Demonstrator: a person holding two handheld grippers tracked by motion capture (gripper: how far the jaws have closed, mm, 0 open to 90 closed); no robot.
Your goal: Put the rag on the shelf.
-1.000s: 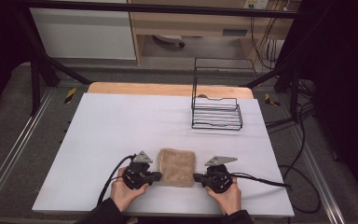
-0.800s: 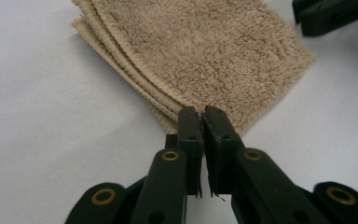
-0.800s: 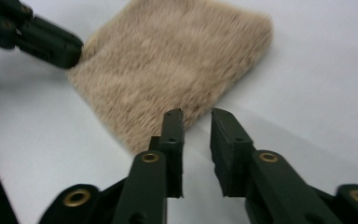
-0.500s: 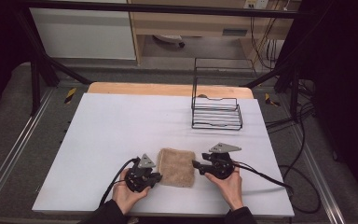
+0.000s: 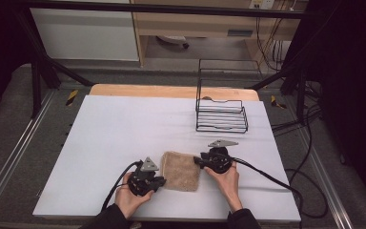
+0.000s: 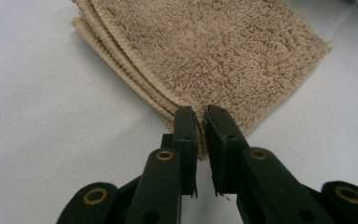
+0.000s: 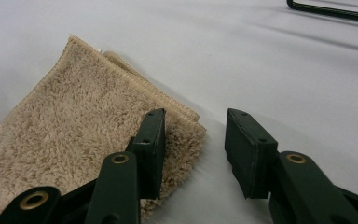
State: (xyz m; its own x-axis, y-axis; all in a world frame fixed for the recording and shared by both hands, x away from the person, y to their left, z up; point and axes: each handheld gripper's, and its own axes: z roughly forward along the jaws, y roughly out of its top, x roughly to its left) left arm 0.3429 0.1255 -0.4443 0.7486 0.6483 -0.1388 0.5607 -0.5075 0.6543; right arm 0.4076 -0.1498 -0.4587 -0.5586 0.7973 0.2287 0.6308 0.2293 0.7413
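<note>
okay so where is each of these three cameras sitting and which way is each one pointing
High view: above the person's side, facing forward and down on the table; shows both hands, left gripper, right gripper, towel, wire rack.
Left gripper view: rides the left gripper, jaws pinching a towel corner.
Right gripper view: rides the right gripper, jaws apart at a corner.
All share the towel.

The white flat table (image 5: 124, 124) carries a folded beige terry towel (image 5: 181, 171) at six o'clock and a black wire rack (image 5: 221, 114) at two o'clock.
</note>
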